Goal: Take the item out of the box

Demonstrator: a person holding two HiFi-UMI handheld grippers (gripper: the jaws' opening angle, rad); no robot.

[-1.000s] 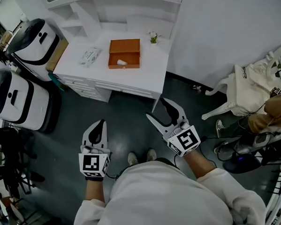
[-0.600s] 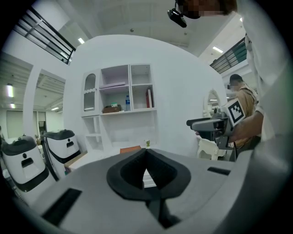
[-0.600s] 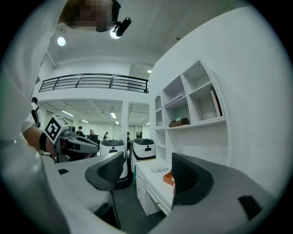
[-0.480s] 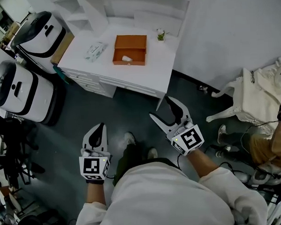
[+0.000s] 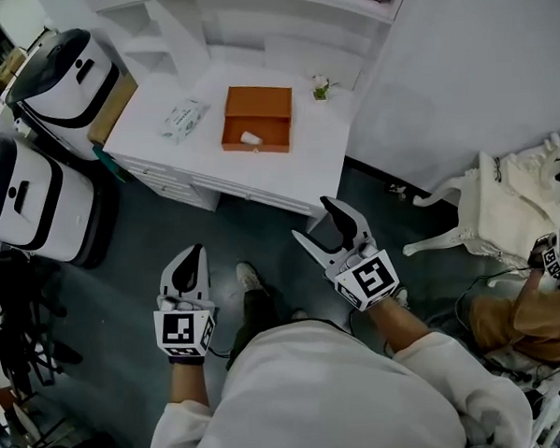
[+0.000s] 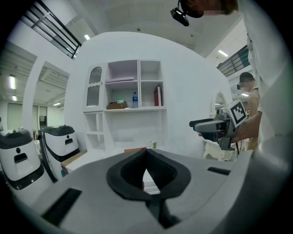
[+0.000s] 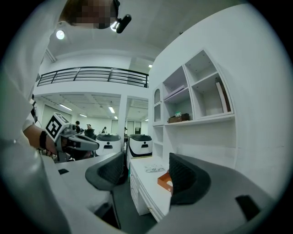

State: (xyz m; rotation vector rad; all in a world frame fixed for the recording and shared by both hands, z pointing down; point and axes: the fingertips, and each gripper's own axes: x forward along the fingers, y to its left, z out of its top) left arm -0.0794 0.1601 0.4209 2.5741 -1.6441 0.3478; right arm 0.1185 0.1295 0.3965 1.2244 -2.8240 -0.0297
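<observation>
The box (image 5: 258,119) is orange and shallow, open at the top. It lies flat on the white desk (image 5: 296,166) at the far side of the scene, well apart from both tools. Inside it, toward its near edge, lies the item (image 5: 250,137) — small, pale and roundish, too small to tell more. A pale packet (image 5: 183,119) lies on the desk to the left of the box. A little green plant (image 5: 321,87) stands on the desk just past the box's far right corner.

The left gripper (image 5: 193,256) is held on the near side, over the dark floor (image 5: 252,224), with its jaws together at the tips. Its own view shows only a slim gap behind the touching tips, and nothing is caught in it. The right gripper (image 5: 314,220) is held to its right and a little farther out, near the desk's near edge — its jaws are spread wide with nothing between them. Through that gap its own view shows the desk and the orange box beyond. Both tools hang in the air, apart from the desk and from each other.
</observation>
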